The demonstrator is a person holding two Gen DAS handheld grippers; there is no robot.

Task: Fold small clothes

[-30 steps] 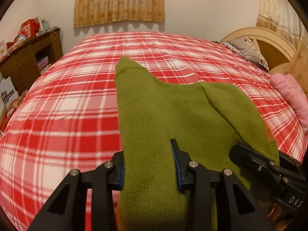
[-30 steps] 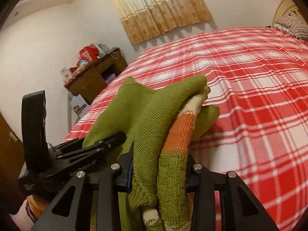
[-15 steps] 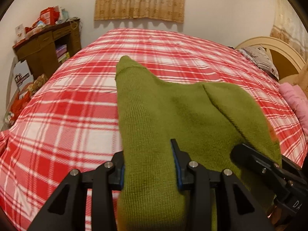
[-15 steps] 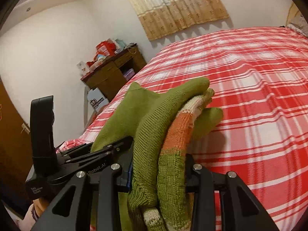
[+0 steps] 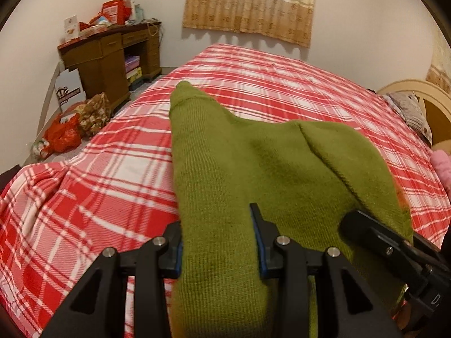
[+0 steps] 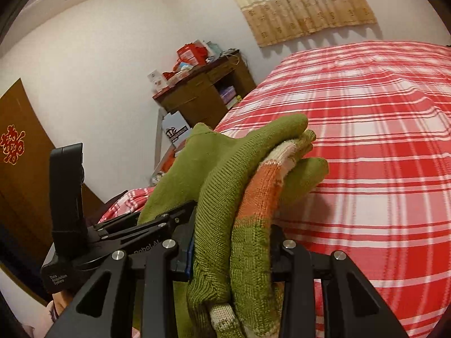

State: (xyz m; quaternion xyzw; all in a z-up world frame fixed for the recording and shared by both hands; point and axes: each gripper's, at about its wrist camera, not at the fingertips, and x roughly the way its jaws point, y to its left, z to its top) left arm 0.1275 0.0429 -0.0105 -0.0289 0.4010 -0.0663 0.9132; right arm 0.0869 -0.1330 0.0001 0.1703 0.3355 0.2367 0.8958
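A small green knitted sweater [image 5: 253, 169] with orange and cream stripes [image 6: 262, 186] hangs between both grippers above the red plaid bed [image 5: 267, 84]. My left gripper [image 5: 217, 242] is shut on a bunched green edge of it. My right gripper [image 6: 231, 248] is shut on a thick folded bunch showing green, orange and cream bands. Each gripper shows in the other's view: the right one at the lower right [image 5: 394, 250], the left one at the lower left [image 6: 118, 231]. The sweater hides the fingertips.
A brown wooden desk [image 5: 110, 56] with red boxes on top stands at the far left wall. Bags [image 5: 64, 135] lie on the floor beside it. A headboard and pillows [image 5: 411, 109] are at the right. A brown door [image 6: 17, 152] is at the left.
Both grippers have swung left with the sweater still held; the desk and floor bags have come further into view. The grip on the sweater is unchanged.
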